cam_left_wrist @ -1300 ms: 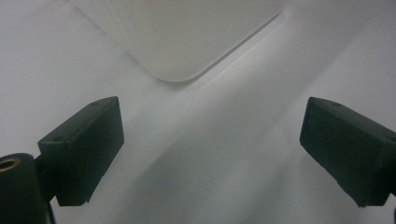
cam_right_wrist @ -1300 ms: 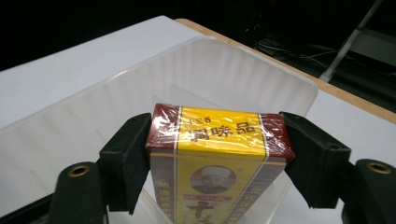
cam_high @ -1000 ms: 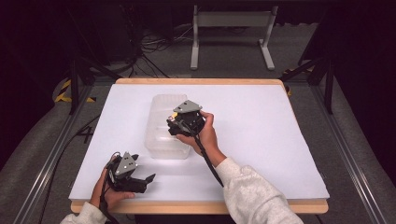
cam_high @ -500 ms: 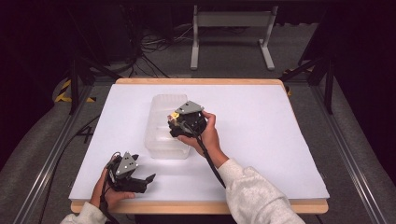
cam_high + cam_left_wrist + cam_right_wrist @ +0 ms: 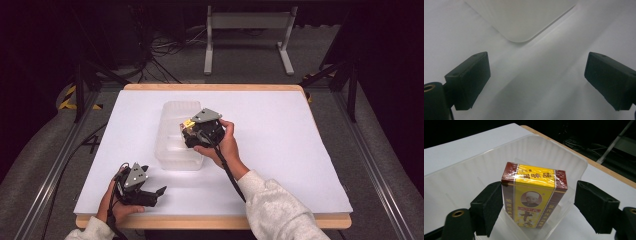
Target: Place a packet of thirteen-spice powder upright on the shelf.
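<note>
A clear plastic container [image 5: 170, 150] stands in the middle of the white table. A yellow and maroon box [image 5: 534, 195] stands upright inside it; in the high view its yellow top [image 5: 188, 123] peeks out. My right gripper [image 5: 539, 187] straddles the box from above the container's right side [image 5: 187, 136]. Its left jaw touches the box and a gap separates the right jaw from it, so it is open. My left gripper [image 5: 159, 193] rests low near the table's front left, open and holding nothing [image 5: 536, 65]. A rounded corner of the container [image 5: 524, 17] lies ahead of it.
The white table top [image 5: 280, 150] has a wooden edge [image 5: 210, 221] along the front. A metal stand [image 5: 247, 20] and cables lie on the floor behind the table. Rails run along both sides.
The right gripper has shifted a little over the container, and the box's yellow top shows more. The left gripper has stayed put.
</note>
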Motion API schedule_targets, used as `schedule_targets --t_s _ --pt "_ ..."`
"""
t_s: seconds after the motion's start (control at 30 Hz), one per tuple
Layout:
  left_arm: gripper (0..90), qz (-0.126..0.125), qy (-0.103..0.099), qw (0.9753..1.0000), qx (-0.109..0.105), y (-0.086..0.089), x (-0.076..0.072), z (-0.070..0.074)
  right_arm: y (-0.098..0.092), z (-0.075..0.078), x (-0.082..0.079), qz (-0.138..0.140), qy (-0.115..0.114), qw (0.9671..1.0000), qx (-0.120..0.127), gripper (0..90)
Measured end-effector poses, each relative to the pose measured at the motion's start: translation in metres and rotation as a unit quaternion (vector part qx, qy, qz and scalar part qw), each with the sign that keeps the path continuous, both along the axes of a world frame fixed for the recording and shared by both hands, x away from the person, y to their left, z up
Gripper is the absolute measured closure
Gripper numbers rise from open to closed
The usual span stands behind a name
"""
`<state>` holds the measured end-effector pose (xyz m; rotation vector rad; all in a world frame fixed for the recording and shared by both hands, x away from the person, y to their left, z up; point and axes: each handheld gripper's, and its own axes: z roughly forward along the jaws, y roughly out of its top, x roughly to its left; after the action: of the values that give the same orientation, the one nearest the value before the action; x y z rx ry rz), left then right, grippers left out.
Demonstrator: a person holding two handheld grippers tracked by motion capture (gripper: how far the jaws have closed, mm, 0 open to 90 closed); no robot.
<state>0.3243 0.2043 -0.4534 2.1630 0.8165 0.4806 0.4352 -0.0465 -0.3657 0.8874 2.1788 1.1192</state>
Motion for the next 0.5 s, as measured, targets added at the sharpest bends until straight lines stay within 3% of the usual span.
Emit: schedule_targets --t_s 0.5 --pt "7.1 0.001 0.000 1.0000 0.002 -0.001 0.000 0.000 -0.019 0.008 -0.007 0.011 -0.005 0.9999 -0.012 20.3"
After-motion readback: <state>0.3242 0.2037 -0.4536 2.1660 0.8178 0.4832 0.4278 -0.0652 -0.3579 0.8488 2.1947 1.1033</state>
